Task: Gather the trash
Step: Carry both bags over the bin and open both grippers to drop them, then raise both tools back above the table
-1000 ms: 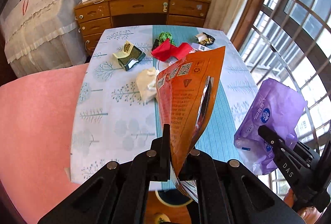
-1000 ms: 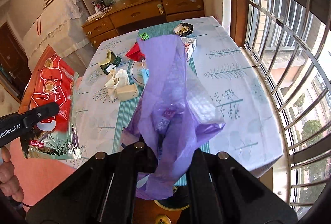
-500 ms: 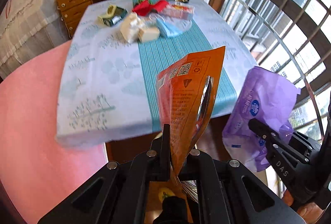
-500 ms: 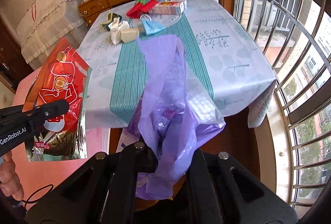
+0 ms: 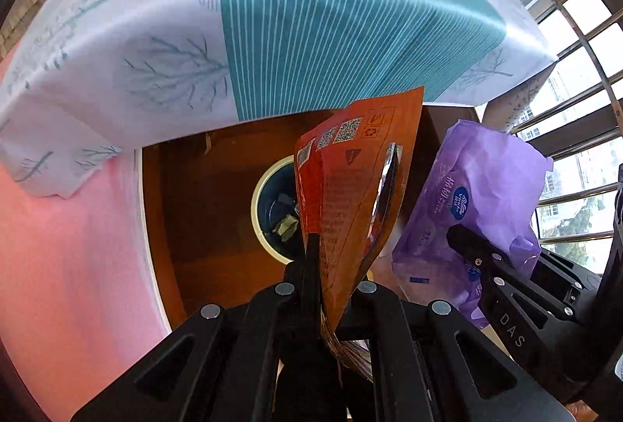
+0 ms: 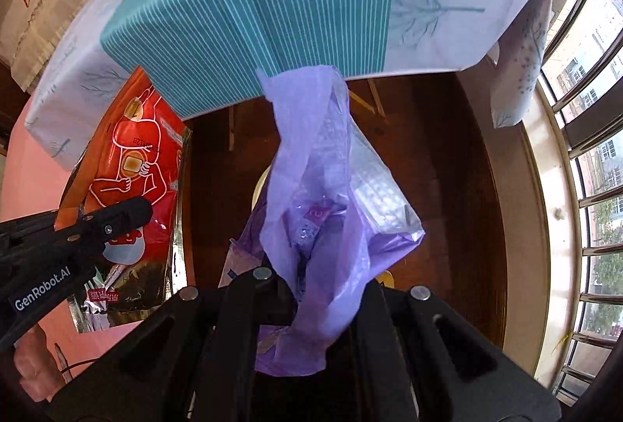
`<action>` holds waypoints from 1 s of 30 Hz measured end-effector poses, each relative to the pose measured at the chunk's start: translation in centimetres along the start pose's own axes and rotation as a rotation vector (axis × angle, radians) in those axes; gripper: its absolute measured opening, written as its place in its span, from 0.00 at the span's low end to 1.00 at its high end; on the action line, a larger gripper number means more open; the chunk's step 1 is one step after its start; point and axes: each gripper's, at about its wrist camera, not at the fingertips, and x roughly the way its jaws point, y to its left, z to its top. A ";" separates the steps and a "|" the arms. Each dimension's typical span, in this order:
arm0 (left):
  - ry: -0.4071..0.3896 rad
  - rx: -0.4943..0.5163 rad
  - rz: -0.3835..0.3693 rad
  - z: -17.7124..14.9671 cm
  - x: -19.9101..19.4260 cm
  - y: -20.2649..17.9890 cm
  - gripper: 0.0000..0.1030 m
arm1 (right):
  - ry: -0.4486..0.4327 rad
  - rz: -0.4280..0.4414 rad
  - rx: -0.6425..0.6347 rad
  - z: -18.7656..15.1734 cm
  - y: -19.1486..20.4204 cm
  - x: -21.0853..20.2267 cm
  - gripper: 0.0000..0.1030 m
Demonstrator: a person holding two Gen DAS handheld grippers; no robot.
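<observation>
My left gripper (image 5: 331, 266) is shut on an orange foil snack bag (image 5: 350, 188), which stands up between its fingers. Directly below, on the wooden floor, sits a round waste bin (image 5: 268, 203) with a cream rim and scraps inside. The right gripper (image 6: 311, 281) is shut on a crumpled purple plastic wrapper (image 6: 323, 196), which hides most of the bin (image 6: 261, 184) in that view. Each gripper shows in the other's view: the purple wrapper (image 5: 479, 188) to the right, the orange bag (image 6: 132, 165) to the left.
The table edge with its white and teal striped cloth (image 5: 311, 13) overhangs just beyond the bin. A pink seat (image 5: 70, 246) lies to the left. A barred window (image 6: 584, 157) curves along the right. A hand (image 6: 33, 371) shows at the lower left.
Both grippers dropped from above the tabletop to below its edge and tilted downward, each keeping its wrapper. The trash on the table has left view; the bin on the floor now shows.
</observation>
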 end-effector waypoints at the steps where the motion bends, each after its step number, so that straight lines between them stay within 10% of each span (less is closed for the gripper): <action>1: 0.005 -0.009 0.005 -0.2 1.7 0.2 0.03 | 0.006 -0.007 -0.004 -0.4 -0.4 1.5 0.02; 14: 0.047 -0.066 0.042 -0.6 20.9 1.9 0.06 | 0.060 0.004 -0.090 -3.8 -3.5 19.3 0.03; 17: 0.051 -0.075 0.060 -0.6 24.2 2.5 0.27 | 0.075 0.030 -0.106 -4.1 -3.8 22.4 0.03; 18: 0.047 -0.078 0.067 -0.5 25.0 2.8 0.50 | 0.082 0.033 -0.110 -4.1 -4.2 23.4 0.06; 21: 0.032 -0.089 0.085 -0.3 26.6 4.3 0.87 | 0.118 0.047 -0.111 -4.8 -4.9 25.7 0.38; 23: 0.026 -0.096 0.110 -0.4 27.6 5.0 0.87 | 0.121 0.067 -0.115 -4.3 -4.9 26.9 0.61; 30: -0.002 -0.107 0.160 -1.0 27.7 6.5 0.87 | 0.116 0.054 -0.086 -4.6 -5.7 27.3 0.61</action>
